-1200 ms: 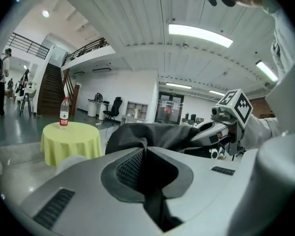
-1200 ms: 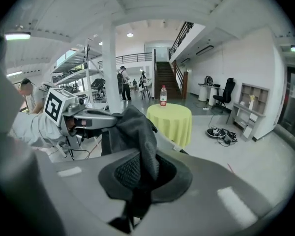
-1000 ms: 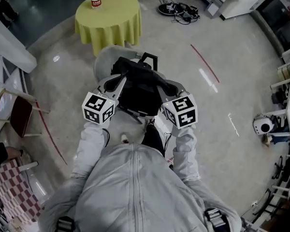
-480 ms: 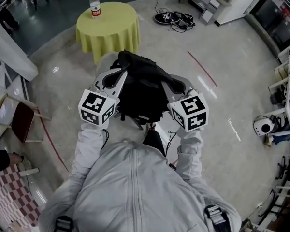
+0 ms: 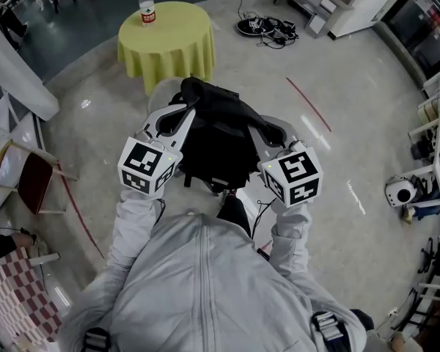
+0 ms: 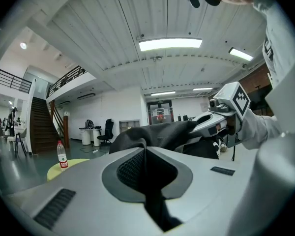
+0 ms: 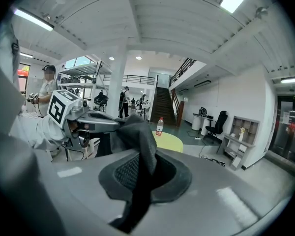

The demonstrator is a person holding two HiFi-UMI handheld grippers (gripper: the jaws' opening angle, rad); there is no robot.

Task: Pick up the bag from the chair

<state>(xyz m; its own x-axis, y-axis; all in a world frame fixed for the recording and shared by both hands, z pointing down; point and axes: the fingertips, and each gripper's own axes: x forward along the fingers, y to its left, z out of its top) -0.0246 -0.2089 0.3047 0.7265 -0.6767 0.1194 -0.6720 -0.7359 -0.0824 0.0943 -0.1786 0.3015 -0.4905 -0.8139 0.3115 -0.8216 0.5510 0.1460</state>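
A black bag (image 5: 216, 141) hangs between my two grippers, lifted above the pale grey chair (image 5: 158, 94), whose seat shows just behind it. My left gripper (image 5: 182, 114) is shut on the bag's left top edge, and my right gripper (image 5: 255, 125) is shut on its right top edge. In the left gripper view, black fabric (image 6: 148, 181) is pinched between the jaws, and the bag (image 6: 162, 134) stretches across to the right gripper (image 6: 214, 124). In the right gripper view a fold of dark fabric (image 7: 140, 146) rises out of the closed jaws, with the left gripper (image 7: 96, 119) beyond it.
A round table with a yellow cloth (image 5: 167, 46) and a water bottle (image 5: 147, 4) stands just beyond the chair. A red-seated chair (image 5: 31, 176) is at the left. Cables (image 5: 268, 26) lie on the floor at the back, and equipment racks (image 5: 433, 152) line the right.
The bag has come up off the chair seat, held by both grippers. The grippers rose with it and moved slightly apart.
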